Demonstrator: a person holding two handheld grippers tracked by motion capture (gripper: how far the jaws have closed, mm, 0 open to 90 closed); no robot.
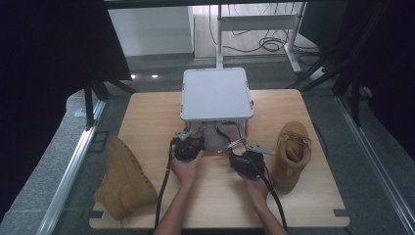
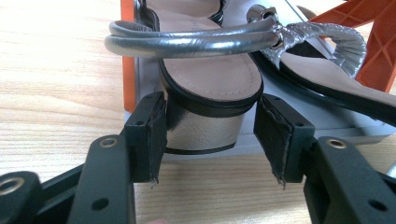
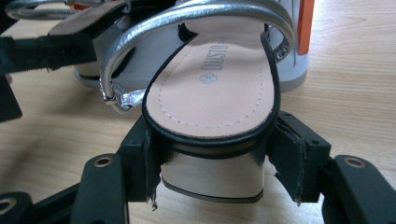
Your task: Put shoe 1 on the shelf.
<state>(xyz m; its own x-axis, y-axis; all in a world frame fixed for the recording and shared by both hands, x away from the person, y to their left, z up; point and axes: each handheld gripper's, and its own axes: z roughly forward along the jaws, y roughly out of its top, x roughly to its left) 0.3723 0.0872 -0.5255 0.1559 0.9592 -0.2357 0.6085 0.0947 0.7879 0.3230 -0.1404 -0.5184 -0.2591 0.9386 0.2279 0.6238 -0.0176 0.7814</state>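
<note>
Two silver-strapped sandals with beige insoles stand on the bottom shelf of a small grey rack [image 1: 217,93] at the table's middle. My left gripper [image 1: 193,134] reaches under the rack's front left. In the left gripper view it [image 2: 210,135] straddles one sandal's silver block heel [image 2: 201,130]: the left pad touches it, and a gap shows at the right pad. My right gripper [image 1: 239,152] is at the rack's front right. There it [image 3: 215,165] is shut on the other sandal's heel [image 3: 212,179], both pads against its sides under the insole [image 3: 215,88].
A tan boot [image 1: 125,178] lies on its side at the table's left front corner. Another tan boot [image 1: 292,154] stands near the right edge, close to my right gripper. Orange posts [image 2: 128,46] carry the rack. Bare wood lies in front of both hands.
</note>
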